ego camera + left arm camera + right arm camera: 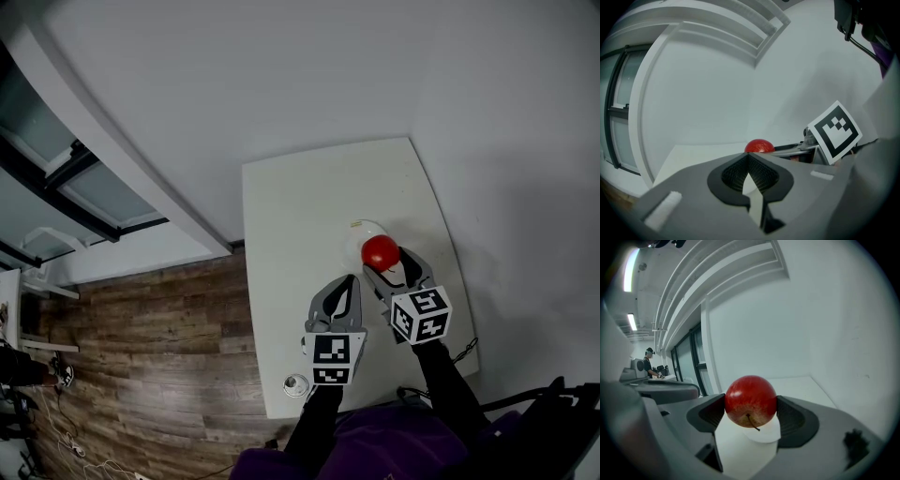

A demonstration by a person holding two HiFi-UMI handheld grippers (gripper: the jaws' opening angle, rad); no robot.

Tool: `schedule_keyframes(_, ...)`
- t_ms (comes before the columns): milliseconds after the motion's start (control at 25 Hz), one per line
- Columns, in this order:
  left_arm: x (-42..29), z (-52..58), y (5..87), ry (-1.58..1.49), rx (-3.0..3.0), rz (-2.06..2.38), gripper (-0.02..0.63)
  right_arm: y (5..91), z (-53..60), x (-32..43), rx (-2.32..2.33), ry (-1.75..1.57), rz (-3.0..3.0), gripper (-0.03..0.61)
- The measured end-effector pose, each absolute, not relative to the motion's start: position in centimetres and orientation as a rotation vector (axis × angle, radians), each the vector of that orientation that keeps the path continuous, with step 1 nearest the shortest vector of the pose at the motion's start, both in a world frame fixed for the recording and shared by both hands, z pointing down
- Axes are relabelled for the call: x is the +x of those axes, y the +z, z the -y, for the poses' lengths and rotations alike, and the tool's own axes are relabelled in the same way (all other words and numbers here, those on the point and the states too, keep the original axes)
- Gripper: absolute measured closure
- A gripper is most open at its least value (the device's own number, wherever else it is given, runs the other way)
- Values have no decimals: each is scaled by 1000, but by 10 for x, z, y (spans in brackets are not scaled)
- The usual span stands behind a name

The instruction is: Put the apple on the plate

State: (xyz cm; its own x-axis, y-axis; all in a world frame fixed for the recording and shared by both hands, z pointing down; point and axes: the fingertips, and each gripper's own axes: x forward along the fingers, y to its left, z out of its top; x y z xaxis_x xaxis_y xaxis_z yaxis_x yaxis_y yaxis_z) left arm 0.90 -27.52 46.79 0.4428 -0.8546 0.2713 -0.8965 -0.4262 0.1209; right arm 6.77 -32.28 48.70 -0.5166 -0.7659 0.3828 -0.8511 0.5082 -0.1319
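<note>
A red apple (381, 251) (750, 401) (759, 146) is clamped between the jaws of my right gripper (386, 260) (751, 414), stem pointing toward the camera. It hangs just above the near edge of a small white plate (363, 236) (764, 433) on the white table (309, 216). My left gripper (345, 292) (749, 177) sits to the left of the right one, a little nearer to me, its jaws shut together with nothing between them.
A small round metal-rimmed object (296, 384) lies at the table's near left corner. The table stands against a white wall on its far and right sides. Wooden floor (141, 356) lies to the left, with window frames (75, 178) beyond.
</note>
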Motion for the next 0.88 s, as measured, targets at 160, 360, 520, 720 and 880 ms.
schedule_keyframes(160,12,277,477,270,2434,1502,607,499,327,69,1348,457,2455,237)
schedule_keyframes(360,15,275,486,295,2421,1468,607,512,328,69,1324,477,2420,238)
schedule_keyframes(520,18,280,494,306,2406,1452,607,528,334,71,1313,499,2395,237)
schedule_keyframes(720,24,286,504,324,2394,1429,607,547,342,72,1291,527,2366,238)
schedule_keyframes(880,26,287,510,334,2387,1418,607,556,346,72,1282,541,2352,236)
